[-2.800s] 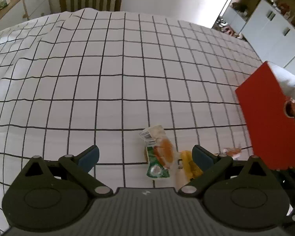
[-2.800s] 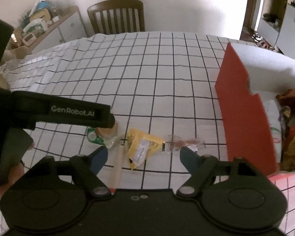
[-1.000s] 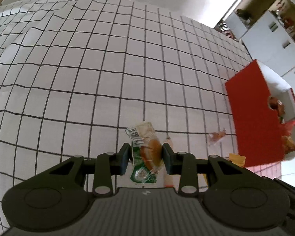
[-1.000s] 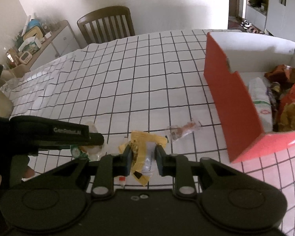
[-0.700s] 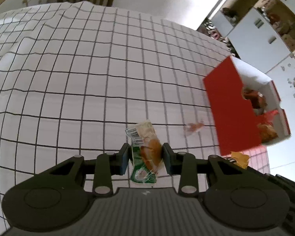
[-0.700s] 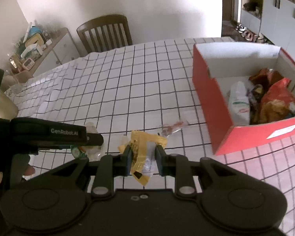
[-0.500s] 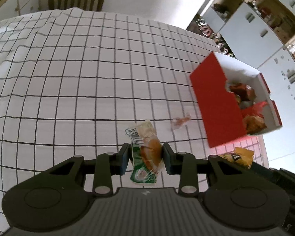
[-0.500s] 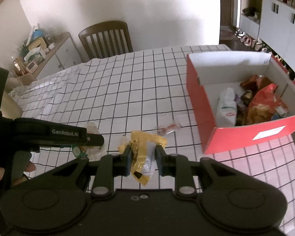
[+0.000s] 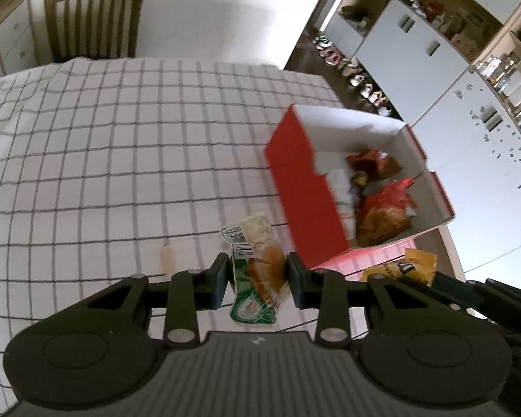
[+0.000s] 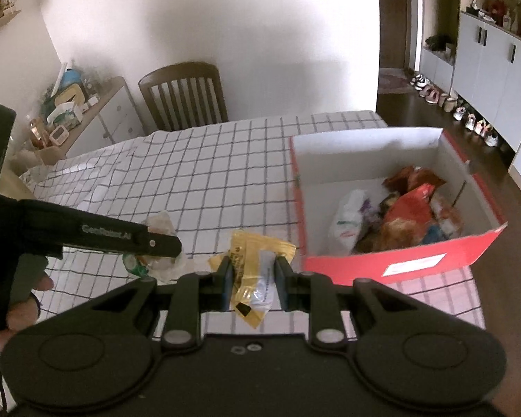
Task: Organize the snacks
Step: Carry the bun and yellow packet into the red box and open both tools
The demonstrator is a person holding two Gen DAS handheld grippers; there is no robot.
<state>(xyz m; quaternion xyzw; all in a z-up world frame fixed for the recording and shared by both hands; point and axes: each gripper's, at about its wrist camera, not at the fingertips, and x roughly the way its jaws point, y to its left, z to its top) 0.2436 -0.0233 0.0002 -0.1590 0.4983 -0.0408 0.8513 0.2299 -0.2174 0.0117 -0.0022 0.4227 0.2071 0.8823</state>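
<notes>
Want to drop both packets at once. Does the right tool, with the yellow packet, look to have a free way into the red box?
Probably yes. The right tool grips the yellow packet above the table, the red box is open-topped, and its near part looks bare. The left tool sits off to the other side.

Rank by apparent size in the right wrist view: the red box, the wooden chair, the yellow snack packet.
1. red box
2. wooden chair, though it stands farther away
3. yellow snack packet, though nearest the camera

Two held snack packets point(image 9: 257, 271) point(image 10: 251, 278), one red box point(image 10: 392, 264), one chair point(image 10: 184, 95)
</notes>
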